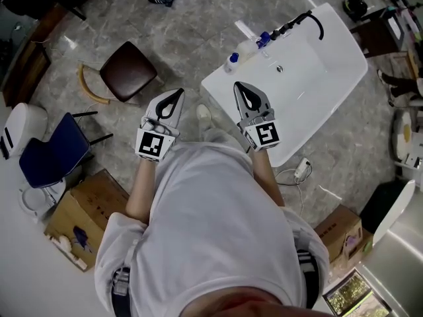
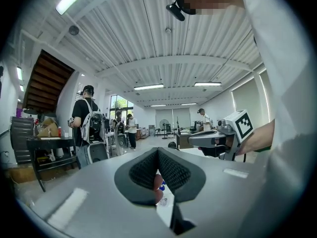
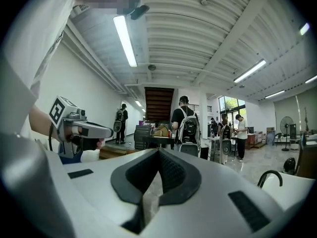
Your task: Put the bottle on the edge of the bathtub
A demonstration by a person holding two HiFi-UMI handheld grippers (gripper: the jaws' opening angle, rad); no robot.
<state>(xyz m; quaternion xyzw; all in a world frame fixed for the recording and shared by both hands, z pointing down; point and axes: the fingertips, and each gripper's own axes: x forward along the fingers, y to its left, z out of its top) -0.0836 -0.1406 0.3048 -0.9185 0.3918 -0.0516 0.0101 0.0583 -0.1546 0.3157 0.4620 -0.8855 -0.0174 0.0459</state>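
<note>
A white bathtub (image 1: 344, 58) stands at the upper right of the head view, with a black faucet (image 1: 312, 17) at its far end. On its left rim stands a small white bottle with a blue cap (image 1: 231, 61), and a second blue-capped bottle (image 1: 263, 39) stands farther along. My left gripper (image 1: 177, 93) hovers over the floor left of the tub, shut and empty. My right gripper (image 1: 239, 85) is over the tub's near corner, below the first bottle, shut with nothing held. Each gripper's own view shows its jaws meeting at the tip (image 2: 157, 150) (image 3: 158, 150).
A brown stool (image 1: 127, 70) and a blue chair (image 1: 53, 152) stand to the left, with a cardboard box (image 1: 86, 213) below them. More boxes (image 1: 344, 233) lie at the lower right. A white plug block with cable (image 1: 301, 170) lies by the tub. People with backpacks (image 3: 187, 125) stand farther off.
</note>
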